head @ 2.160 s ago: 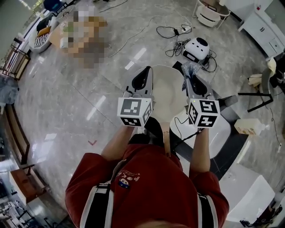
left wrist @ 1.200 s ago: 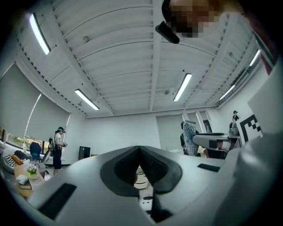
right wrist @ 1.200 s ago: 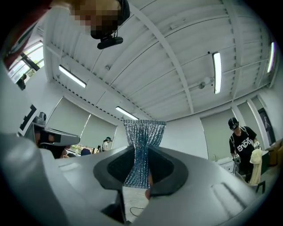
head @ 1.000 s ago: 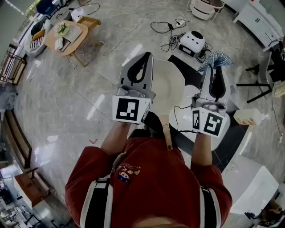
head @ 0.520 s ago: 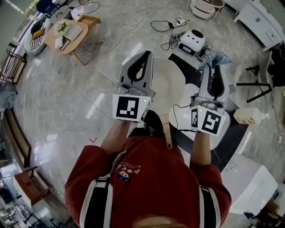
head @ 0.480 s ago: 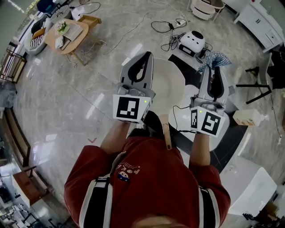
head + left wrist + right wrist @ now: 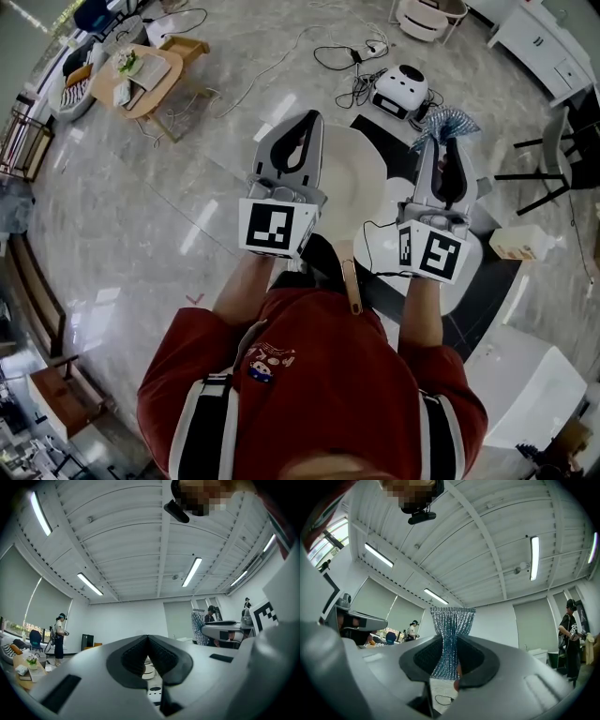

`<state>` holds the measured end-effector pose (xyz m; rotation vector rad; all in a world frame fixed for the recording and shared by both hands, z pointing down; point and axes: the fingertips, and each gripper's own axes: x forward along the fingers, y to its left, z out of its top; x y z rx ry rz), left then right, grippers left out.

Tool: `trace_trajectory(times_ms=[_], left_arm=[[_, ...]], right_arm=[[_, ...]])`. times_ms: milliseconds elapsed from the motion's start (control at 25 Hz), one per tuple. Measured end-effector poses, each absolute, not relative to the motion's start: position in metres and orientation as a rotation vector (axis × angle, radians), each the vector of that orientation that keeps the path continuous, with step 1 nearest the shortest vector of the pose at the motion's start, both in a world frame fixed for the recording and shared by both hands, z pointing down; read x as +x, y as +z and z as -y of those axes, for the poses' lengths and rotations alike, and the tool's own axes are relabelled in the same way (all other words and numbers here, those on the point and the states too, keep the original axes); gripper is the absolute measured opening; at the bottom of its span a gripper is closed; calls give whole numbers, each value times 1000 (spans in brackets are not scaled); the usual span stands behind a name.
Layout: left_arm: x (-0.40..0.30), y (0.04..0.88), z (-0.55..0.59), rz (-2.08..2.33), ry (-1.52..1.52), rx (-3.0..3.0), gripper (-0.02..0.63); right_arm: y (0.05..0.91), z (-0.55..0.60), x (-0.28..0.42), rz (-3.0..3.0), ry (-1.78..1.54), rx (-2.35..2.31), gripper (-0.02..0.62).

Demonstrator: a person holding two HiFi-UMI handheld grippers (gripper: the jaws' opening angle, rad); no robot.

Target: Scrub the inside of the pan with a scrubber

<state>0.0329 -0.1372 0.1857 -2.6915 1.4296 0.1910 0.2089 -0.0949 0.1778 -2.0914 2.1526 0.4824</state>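
I swung the right gripper (image 7: 439, 142) out to the right. The scrubber (image 7: 450, 122) in its jaws left the rim of the pan (image 7: 356, 183) and ended up off to the side of it. Its marker cube turned too. I pushed the left gripper (image 7: 302, 122) a little further forward.

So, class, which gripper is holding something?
The right gripper, shut on the silvery scrubber; the left gripper is shut on nothing.

The pan (image 7: 356, 187) is cream inside, its handle (image 7: 351, 286) tan. Right of the pan, the scrubber (image 7: 448, 122) is glittering silver-blue mesh. The left gripper (image 7: 148, 641) and right gripper (image 7: 450, 641) are pale grey with black ribbed pads (image 7: 133, 656); their cubes (image 7: 274, 228) are white with black squares.
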Motion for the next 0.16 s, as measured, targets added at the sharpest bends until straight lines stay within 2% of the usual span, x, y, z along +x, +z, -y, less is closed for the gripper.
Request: trace_trajectory(times_ms=[160], left_arm=[[35, 185, 137, -1432, 207, -2692, 6]], right_arm=[[180, 95, 210, -2151, 467, -2090, 107]])
